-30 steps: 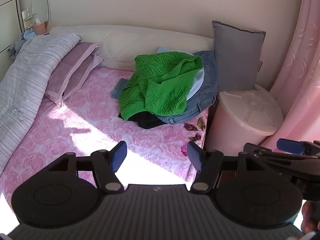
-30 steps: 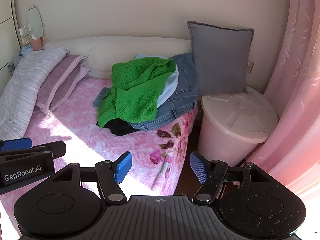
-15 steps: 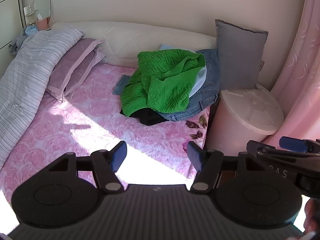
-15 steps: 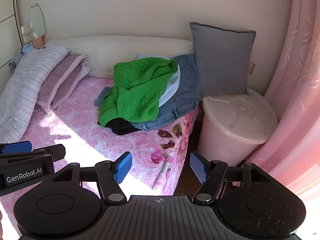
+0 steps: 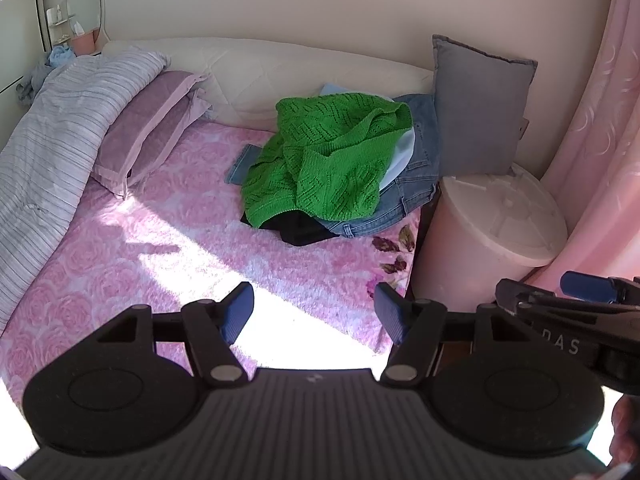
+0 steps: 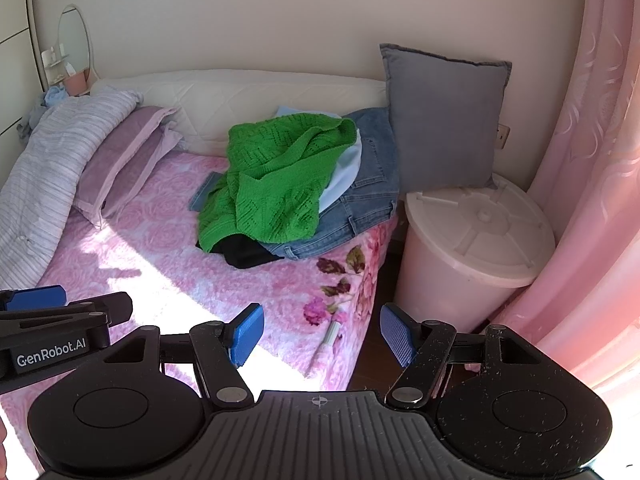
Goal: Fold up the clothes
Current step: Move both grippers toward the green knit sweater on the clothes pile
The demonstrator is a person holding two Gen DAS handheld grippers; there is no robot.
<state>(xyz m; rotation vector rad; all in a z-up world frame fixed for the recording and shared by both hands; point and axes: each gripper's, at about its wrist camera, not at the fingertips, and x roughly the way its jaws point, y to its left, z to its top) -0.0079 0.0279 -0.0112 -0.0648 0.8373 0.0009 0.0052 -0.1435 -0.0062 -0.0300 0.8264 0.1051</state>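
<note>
A pile of clothes lies at the far right of the pink rose-patterned bed (image 5: 168, 256). A green knit sweater (image 5: 332, 160) is on top, over blue jeans (image 5: 412, 184), a white garment (image 5: 404, 148) and a black garment (image 5: 300, 228). The pile also shows in the right wrist view, with the sweater (image 6: 276, 184) above the jeans (image 6: 360, 208). My left gripper (image 5: 314, 312) is open and empty above the near bed, well short of the pile. My right gripper (image 6: 322, 334) is open and empty over the bed's right edge.
A pink lidded bin (image 6: 476, 248) stands right of the bed, with a grey cushion (image 6: 440, 120) leaning behind it. A pink curtain (image 6: 592, 160) hangs at the right. Lilac pillows (image 5: 148, 140) and a striped duvet (image 5: 48, 152) lie at the left. A white headboard bolster (image 5: 280, 68) runs along the back.
Both grippers have risen and drawn back slightly, so the pile sits lower in view. Both stay open and empty.
</note>
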